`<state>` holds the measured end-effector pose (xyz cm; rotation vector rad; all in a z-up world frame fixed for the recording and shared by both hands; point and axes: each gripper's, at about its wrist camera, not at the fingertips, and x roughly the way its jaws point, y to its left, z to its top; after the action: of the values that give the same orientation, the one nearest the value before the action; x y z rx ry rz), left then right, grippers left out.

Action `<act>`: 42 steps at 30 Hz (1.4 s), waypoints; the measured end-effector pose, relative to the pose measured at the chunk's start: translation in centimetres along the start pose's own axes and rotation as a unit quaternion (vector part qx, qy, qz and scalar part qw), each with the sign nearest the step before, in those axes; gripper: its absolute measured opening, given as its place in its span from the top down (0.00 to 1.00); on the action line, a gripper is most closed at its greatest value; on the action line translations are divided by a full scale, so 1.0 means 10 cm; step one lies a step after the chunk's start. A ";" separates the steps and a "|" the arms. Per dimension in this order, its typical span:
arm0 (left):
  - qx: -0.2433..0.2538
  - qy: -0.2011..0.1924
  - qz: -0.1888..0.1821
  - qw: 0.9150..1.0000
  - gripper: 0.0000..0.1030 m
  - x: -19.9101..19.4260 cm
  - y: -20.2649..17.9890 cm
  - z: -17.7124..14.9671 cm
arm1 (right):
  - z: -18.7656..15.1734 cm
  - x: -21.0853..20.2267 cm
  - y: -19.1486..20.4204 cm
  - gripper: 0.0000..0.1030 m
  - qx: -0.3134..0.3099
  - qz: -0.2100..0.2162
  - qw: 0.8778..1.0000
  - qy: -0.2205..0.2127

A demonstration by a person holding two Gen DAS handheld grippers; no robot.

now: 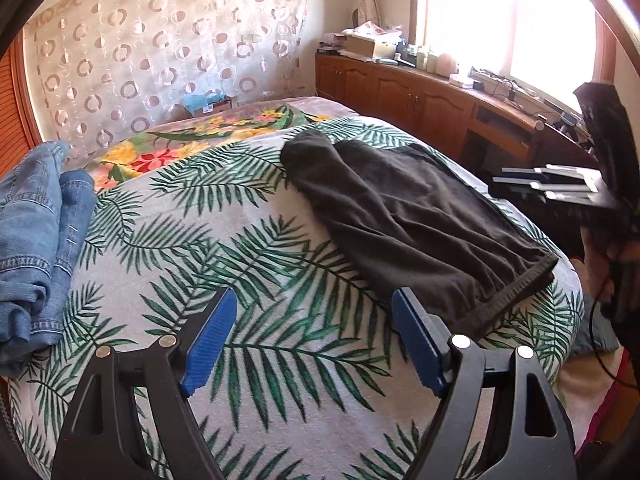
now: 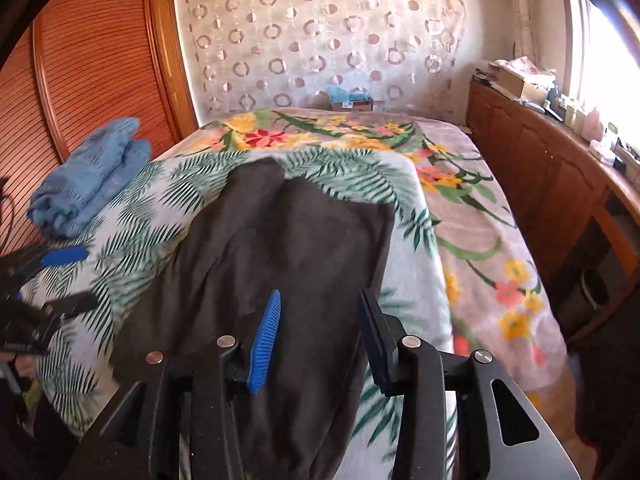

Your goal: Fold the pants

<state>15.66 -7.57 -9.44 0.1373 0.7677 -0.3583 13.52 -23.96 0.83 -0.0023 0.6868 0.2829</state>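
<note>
- Blue-padded left gripper (image 1: 310, 308) hovers over the leaf-print blanket (image 1: 248, 216) — jaws spread wide, holding nothing.
- Right gripper (image 2: 318, 308) hangs above the dark pants (image 2: 288, 240), jaws apart and empty.
- Pants lie flat on the bed, legs side by side — waistband (image 1: 516, 280) nearest the grippers.
- Folded jeans (image 1: 36, 224) sit at the left edge.

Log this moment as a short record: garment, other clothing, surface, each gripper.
garment: dark pants, laid flat, waistband toward the camera
other clothing: folded jeans, at the bed's left edge, apart from the pants
surface: palm-leaf blanket on the bed
left gripper: open, above the blanket beside the waistband, holding nothing
right gripper: open, over the pants, not clamped
</note>
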 end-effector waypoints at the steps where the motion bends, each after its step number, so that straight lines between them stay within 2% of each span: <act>1: 0.002 0.001 -0.002 1.000 0.22 -0.01 -0.02 -0.02 | -0.05 -0.03 -0.01 0.59 0.002 0.001 1.000 0.001; 8: 0.018 0.007 -0.018 1.000 0.22 -0.08 -0.19 -0.13 | -0.25 -0.22 0.02 0.59 0.001 -0.006 1.000 0.002; 17: 0.031 0.019 -0.037 0.999 0.23 -0.09 -0.29 -0.25 | -0.37 -0.25 0.16 0.55 0.000 -0.005 1.000 0.008; 26: 0.051 0.038 -0.058 0.996 0.37 0.01 -0.43 -0.29 | -0.40 -0.19 0.19 0.53 0.003 -0.016 1.000 0.014; 31: 0.063 0.037 -0.062 0.995 0.48 0.04 -0.51 -0.24 | -0.42 -0.18 0.21 0.53 0.008 -0.025 1.000 0.011; 33: 0.071 0.036 -0.063 0.995 0.58 0.04 -0.56 -0.22 | -0.43 -0.16 0.20 0.53 0.010 -0.024 1.000 0.013; 42: 0.075 0.049 -0.062 0.994 0.59 0.10 -0.59 -0.25 | -0.43 -0.16 0.18 0.53 0.014 -0.021 1.000 0.013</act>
<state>12.55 -12.69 -11.88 0.2505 0.8481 -0.5306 9.18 -23.03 -1.39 0.0065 0.7165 0.2335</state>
